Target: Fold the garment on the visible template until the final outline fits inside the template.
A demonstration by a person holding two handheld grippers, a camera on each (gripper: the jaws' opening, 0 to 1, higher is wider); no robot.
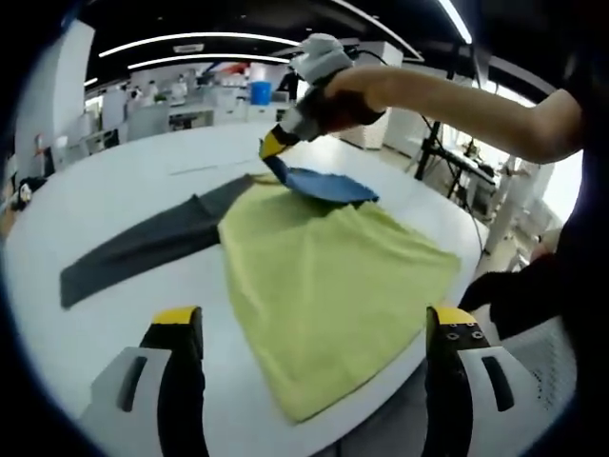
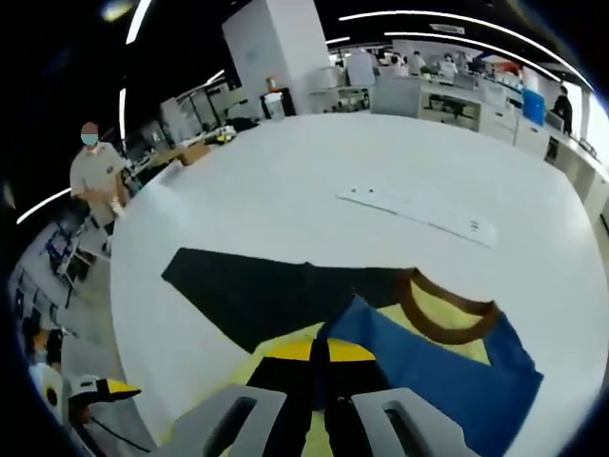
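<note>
— While hovering low over the tabletop [image 1: 114, 190], left tongs [image 1: 314, 328] spread wide, gripping nothing, likely kept ready for the near hem.
— And the garment [image 1: 333, 286]?
— Lying flat just past them, yellow-green body down, dark template [image 1: 143, 248] poking out beneath on one side.
— Farther on?
— Right tongs [image 2: 319, 367] pinched tight on the blue sleeve [image 2: 438, 367] beside the brown collar [image 2: 442, 314], probably lifted to fold inward over the template.

Open lab hall: white benches [image 2: 447, 100], ceiling strip lights [image 1: 195, 40], white pillar [image 2: 278, 43].
</note>
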